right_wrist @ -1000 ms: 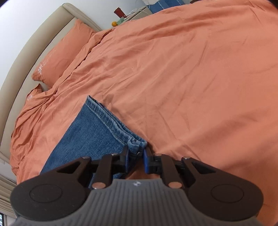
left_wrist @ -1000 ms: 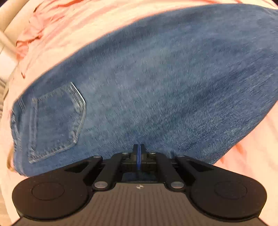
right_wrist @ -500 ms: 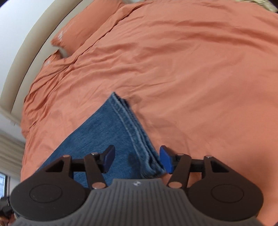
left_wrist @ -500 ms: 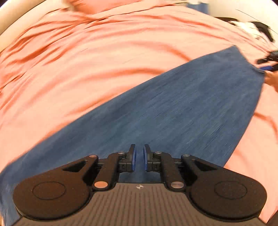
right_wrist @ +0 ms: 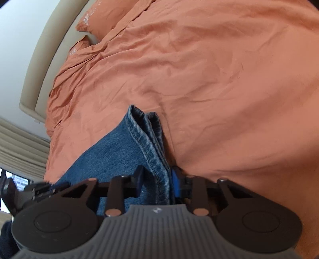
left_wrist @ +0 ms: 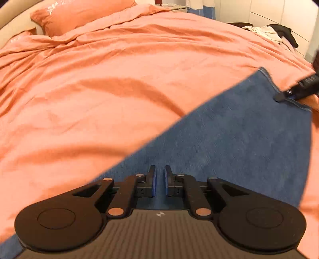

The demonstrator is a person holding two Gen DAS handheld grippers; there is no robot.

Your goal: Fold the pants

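An orange duvet [left_wrist: 123, 65] covers a bed with matching pillows [left_wrist: 79, 14] against a beige padded headboard [right_wrist: 45, 49], a white wall [right_wrist: 18, 25] behind and pale curtains [right_wrist: 22, 145] beside.

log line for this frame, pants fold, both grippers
stage: hem regrasp | left gripper: narrowly open over jeans, holding nothing | right gripper: fingers either side of stacked leg hems, closure unclear | surface: orange duvet
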